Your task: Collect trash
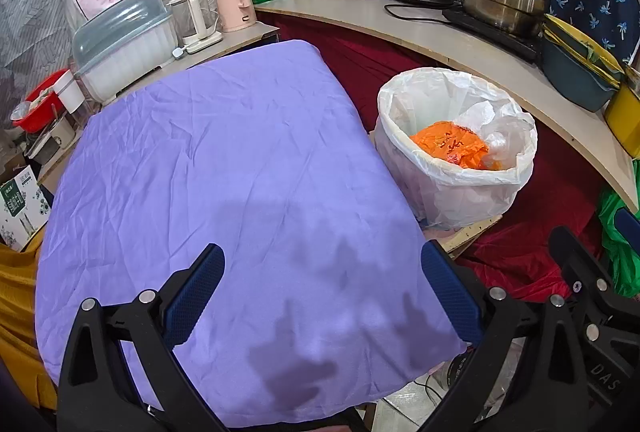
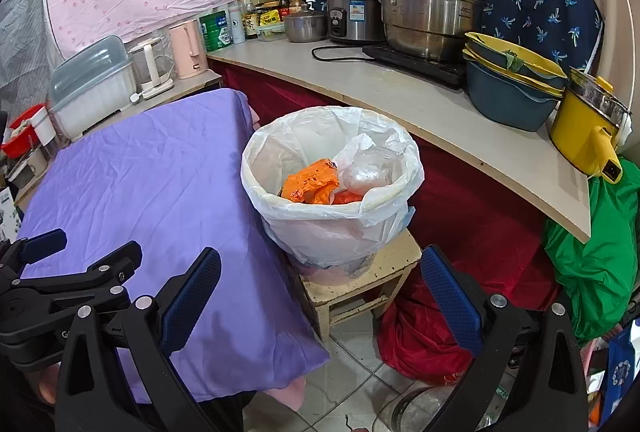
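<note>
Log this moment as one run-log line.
left gripper: open, empty | right gripper: open, empty | trash bin: on stool, holds orange wrapper, plastic bag | purple cloth: bare

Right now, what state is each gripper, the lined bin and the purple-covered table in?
Left gripper: open, holding nothing.
Right gripper: open, holding nothing.
White-lined trash bin: upright on a small wooden stool, no lid, holds orange plastic wrapper and clear plastic bag.
Purple tablecloth: spread over table, wrinkled, nothing on it.
</note>
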Demonstrator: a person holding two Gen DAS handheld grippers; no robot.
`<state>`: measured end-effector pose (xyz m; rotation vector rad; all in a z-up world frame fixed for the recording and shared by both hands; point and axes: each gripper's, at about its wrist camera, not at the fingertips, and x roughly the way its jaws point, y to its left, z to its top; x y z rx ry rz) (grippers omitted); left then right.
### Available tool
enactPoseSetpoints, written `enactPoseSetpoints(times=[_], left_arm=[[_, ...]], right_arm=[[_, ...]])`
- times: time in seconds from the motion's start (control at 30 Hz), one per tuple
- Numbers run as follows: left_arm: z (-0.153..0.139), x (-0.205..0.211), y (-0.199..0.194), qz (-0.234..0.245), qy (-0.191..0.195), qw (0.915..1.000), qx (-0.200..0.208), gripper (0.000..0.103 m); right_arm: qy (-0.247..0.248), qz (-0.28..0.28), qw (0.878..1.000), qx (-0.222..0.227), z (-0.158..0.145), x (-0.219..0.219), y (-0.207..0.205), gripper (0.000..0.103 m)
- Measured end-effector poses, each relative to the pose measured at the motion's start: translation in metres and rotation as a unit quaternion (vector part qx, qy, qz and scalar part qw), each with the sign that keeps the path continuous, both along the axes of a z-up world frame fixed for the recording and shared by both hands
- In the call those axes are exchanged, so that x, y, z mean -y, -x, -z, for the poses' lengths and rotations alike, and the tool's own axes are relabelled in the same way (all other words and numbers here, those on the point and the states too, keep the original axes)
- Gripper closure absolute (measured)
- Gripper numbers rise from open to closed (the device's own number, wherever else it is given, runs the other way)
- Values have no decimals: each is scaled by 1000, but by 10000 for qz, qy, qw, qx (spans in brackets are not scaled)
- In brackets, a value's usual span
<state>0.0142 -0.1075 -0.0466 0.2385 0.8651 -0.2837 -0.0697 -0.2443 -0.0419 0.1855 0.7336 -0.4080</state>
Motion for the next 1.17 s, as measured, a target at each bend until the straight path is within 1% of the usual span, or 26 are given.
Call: enactPoseSetpoints(times=[0.3,1.17], left_arm=[[1,1,2,-65,-49,10000,30,9],[7,9,6,236,-38,9996,-115,9]], right_arm=[[-7,28,10000,-23,2,5,2,7],[-34,153,9999,-38,6,14,9,7]])
